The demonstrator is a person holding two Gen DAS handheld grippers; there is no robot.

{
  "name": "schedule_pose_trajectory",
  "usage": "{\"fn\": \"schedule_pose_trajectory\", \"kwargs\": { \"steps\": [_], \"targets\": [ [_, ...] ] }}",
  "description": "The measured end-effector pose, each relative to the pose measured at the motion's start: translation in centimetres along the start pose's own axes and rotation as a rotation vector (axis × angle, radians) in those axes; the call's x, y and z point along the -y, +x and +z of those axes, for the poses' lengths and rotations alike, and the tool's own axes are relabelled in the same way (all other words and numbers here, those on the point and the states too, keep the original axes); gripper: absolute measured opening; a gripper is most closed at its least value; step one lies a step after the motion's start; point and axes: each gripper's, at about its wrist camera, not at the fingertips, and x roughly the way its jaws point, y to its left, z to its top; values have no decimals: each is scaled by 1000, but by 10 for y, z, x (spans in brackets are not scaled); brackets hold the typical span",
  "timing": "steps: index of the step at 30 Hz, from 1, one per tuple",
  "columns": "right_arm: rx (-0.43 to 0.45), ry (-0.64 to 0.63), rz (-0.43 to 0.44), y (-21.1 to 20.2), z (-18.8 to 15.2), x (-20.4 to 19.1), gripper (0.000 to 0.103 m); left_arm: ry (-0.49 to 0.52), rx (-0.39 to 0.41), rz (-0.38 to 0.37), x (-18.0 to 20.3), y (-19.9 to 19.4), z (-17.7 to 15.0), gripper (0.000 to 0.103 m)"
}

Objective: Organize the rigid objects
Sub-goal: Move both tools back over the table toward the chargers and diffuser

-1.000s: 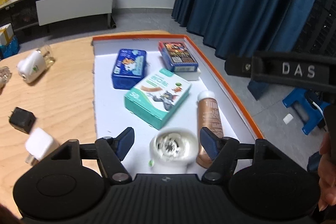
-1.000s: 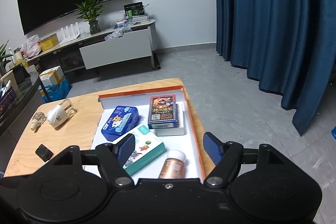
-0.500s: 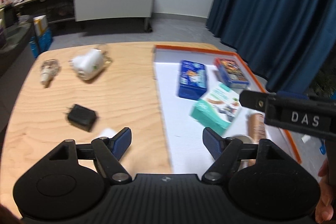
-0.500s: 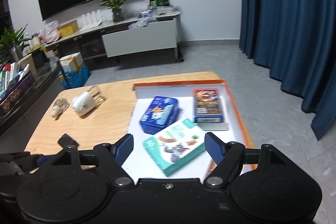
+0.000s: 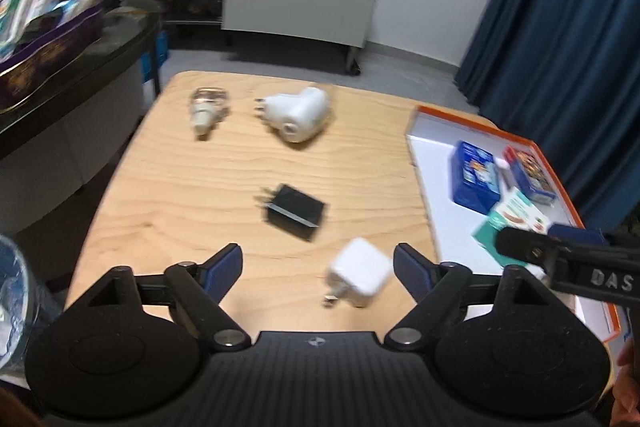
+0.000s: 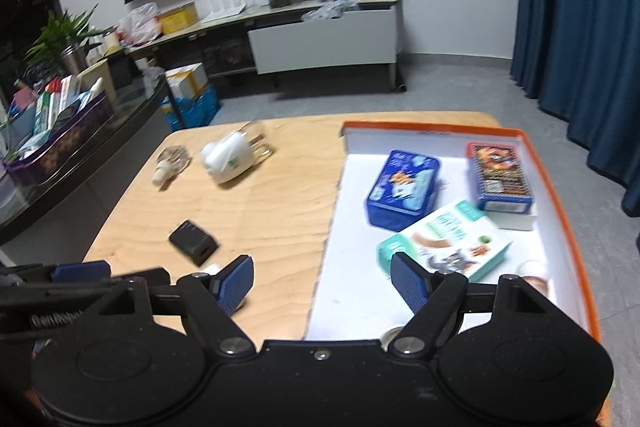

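Wooden table (image 5: 248, 171) carried four loose items while the orange-rimmed tray (image 6: 560, 195) sat on its right side. The left gripper (image 5: 318, 263) hung with nothing grasped, its jaws having just been opening, above a white charger (image 5: 360, 277) whose prongs pointed toward the near edge. A black charger (image 5: 296, 211) lay just beyond, prongs aimed left. A white plug-in device (image 5: 298, 113) lay farther off, long axis running left to right, prongs left. The right gripper (image 6: 322, 281) was also released and empty, over the tray's left edge. A blue tin (image 6: 404, 189), a red-topped box (image 6: 500, 175) and a teal box (image 6: 448, 245) lay inside.
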Motion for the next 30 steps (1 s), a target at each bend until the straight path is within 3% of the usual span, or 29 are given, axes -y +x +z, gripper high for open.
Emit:
{"fn": "schedule_pose_trajectory", "kwargs": {
  "steps": [6,12,18,23,25,30],
  "targets": [
    [-28,-26,23,11,-5,-12,89,-31,-10,22,-32,3,1,87],
    [-41,-14,31,18,-7,-8,89,80,-1,22,-29,17,7,92],
    [-50,-10,26,24,-6,-3,89,80,-1,-11,-22,44,13,98],
    [-49,-7,21,28,-4,2,89,202,14,-10,-9,69,15,98],
    [-51,-2,18,31,-4,5,89,224,8,-17,-10,78,15,97],
    [-54,15,18,39,-1,10,89,282,-17,-62,-14,94,14,74]
  ]
}}
